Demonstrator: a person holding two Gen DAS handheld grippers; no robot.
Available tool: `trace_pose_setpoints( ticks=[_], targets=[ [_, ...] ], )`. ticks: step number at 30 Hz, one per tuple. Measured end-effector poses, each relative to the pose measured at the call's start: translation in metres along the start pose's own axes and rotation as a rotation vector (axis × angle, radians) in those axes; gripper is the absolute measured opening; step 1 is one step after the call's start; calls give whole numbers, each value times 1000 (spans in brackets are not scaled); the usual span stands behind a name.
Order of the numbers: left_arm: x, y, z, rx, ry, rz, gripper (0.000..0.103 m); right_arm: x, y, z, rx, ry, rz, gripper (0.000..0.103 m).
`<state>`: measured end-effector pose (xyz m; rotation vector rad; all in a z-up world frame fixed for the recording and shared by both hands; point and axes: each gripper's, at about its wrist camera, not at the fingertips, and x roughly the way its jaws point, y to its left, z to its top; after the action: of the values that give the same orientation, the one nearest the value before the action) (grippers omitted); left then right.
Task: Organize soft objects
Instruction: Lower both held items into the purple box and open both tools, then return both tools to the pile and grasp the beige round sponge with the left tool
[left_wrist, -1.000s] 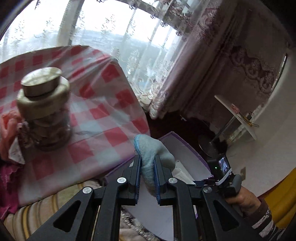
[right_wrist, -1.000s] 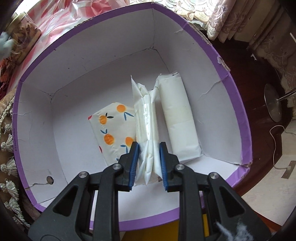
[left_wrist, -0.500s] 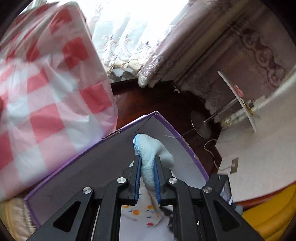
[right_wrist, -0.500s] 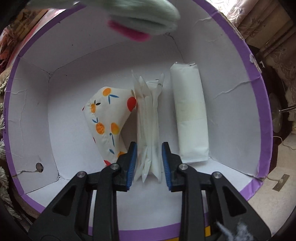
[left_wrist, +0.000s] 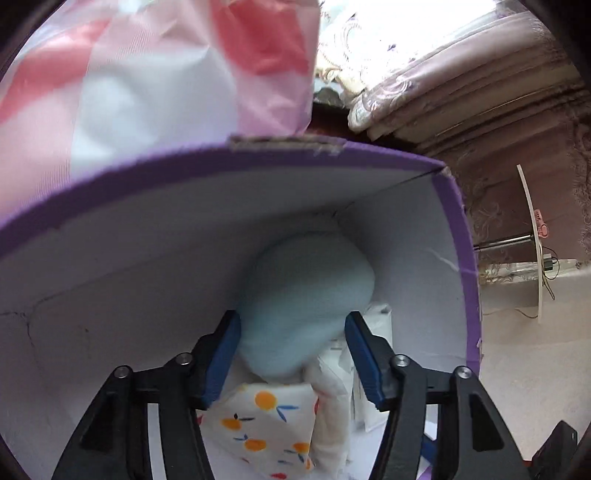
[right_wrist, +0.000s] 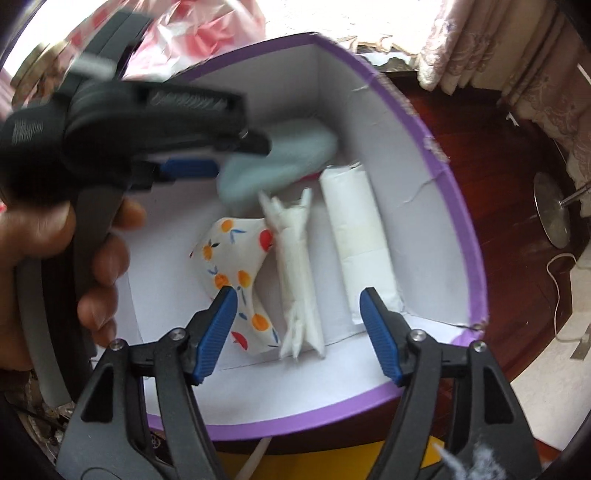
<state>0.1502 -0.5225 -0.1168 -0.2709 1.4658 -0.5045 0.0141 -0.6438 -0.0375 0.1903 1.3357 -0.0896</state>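
Observation:
A light blue soft object (left_wrist: 306, 291) sits in the far corner of the white box with a purple rim (left_wrist: 258, 162). My left gripper (left_wrist: 291, 321) straddles it; its jaws are opening and the blue pads stand beside it without squeezing. In the right wrist view the same blue object (right_wrist: 284, 162) shows under the left gripper (right_wrist: 236, 158), which a hand (right_wrist: 48, 240) holds. My right gripper (right_wrist: 297, 295) hovers above the box (right_wrist: 458, 206), its jaws opening, with nothing between them. Below it lie an orange-print pouch (right_wrist: 236, 280), a white folded bundle (right_wrist: 295, 258) and a white wrapped pack (right_wrist: 364, 236).
A red and white checked cloth (left_wrist: 147, 74) hangs just behind the box. Curtains (left_wrist: 443, 92) fall at the back right. Right of the box are dark wood floor (right_wrist: 498, 166) and a round metal stand base (right_wrist: 554, 214).
My left gripper came down from beside the table into the box with the blue object, then spread its jaws. My right gripper let go of the white folded bundle and opened.

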Motion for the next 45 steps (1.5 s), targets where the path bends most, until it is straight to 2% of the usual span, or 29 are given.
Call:
trace_pose_setpoints(
  ticks=[5, 8, 10, 12, 16, 18, 21, 25, 28, 33, 37, 42, 45],
  targets=[
    [-37, -6, -4, 114, -72, -26, 60, -10, -16, -3, 27, -27, 2, 72],
    [-73, 4, -7, 120, -104, -109, 60, -17, -19, -6, 30, -43, -1, 72],
    [-103, 12, -4, 106, -150, -170, 60, -21, -4, -8, 43, -60, -1, 72],
    [-139, 29, -9, 97, -200, -230, 60, -24, -4, -5, 56, -74, 30, 72],
    [-202, 61, -26, 127, -328, -248, 60, -18, 18, 4, 22, -64, 169, 72],
    [-231, 86, -42, 145, -393, -230, 60, -11, 43, 7, -23, -40, 218, 72],
    [-260, 115, -62, 144, -445, -178, 60, -3, 83, 12, -83, -29, 229, 72],
    [-296, 153, -84, 113, -522, -120, 60, -13, 130, 19, -159, -59, 274, 72],
    [-323, 181, -97, 99, -582, -50, 60, -39, 160, 27, -219, -115, 317, 72],
    [-344, 233, -110, 22, -638, 10, 60, -88, 204, 33, -301, -208, 436, 72],
    [-377, 276, -125, -27, -718, 119, 60, -105, 244, 35, -392, -240, 454, 72],
    [-412, 319, -121, -63, -778, 293, 60, -111, 291, 41, -485, -233, 488, 72],
    [-421, 336, -100, -52, -742, 357, 60, -109, 327, 46, -546, -224, 503, 72]
  ],
)
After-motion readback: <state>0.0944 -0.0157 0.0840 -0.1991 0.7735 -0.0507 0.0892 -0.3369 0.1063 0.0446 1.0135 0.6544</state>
